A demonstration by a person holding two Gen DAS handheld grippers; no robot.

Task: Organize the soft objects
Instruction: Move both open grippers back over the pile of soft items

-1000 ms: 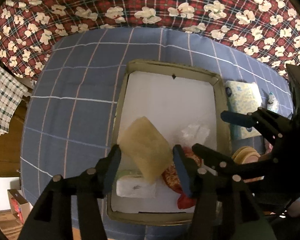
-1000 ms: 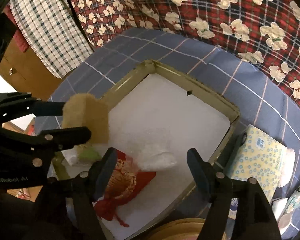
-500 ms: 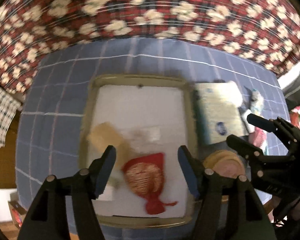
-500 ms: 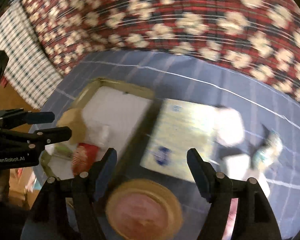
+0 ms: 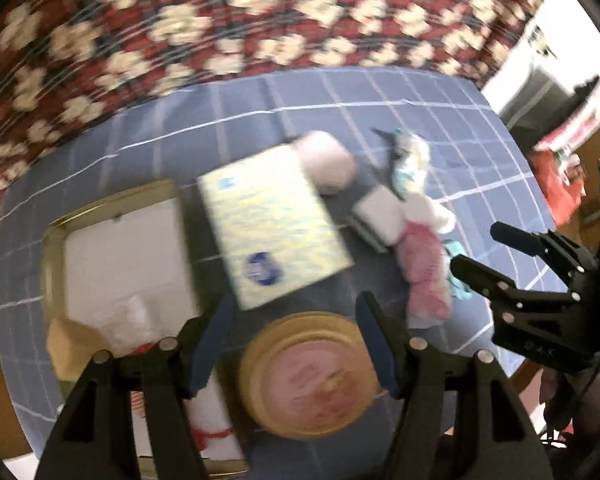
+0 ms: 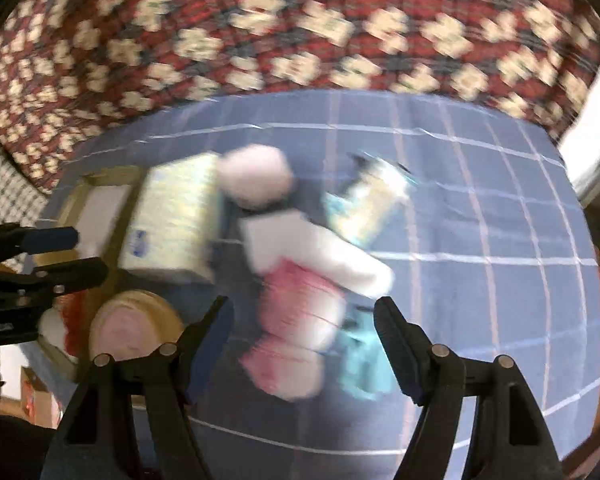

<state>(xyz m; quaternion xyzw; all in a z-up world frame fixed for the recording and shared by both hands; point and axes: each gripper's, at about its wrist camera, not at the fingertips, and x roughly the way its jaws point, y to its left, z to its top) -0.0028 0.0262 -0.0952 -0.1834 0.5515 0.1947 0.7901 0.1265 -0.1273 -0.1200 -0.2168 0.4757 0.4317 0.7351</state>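
My left gripper [image 5: 291,316] is open and empty, hovering over a round yellow-rimmed pink cushion [image 5: 308,372]. To its left is the tray [image 5: 53,240], with the yellow sponge [image 5: 65,344] and a red pouch [image 5: 139,350] in it. My right gripper [image 6: 304,316] is open and empty above a pink cloth [image 6: 295,320], which has a white soft piece [image 6: 320,256] and a teal cloth [image 6: 360,356] beside it. A pink ball [image 6: 255,176], a yellow tissue pack [image 6: 171,216] and a patterned packet [image 6: 376,200] lie behind. Both views are blurred.
Everything rests on a blue checked cloth [image 6: 480,240] over a red floral bedspread [image 6: 300,40]. A white block [image 5: 380,220] sits between the tissue pack [image 5: 271,224] and the pink cloth [image 5: 424,272]. The right gripper [image 5: 476,248] shows at the right of the left wrist view.
The left gripper let go of the yellow sponge, which now lies in the tray. Both grippers swept right, from over the tray to the loose pile beside it.
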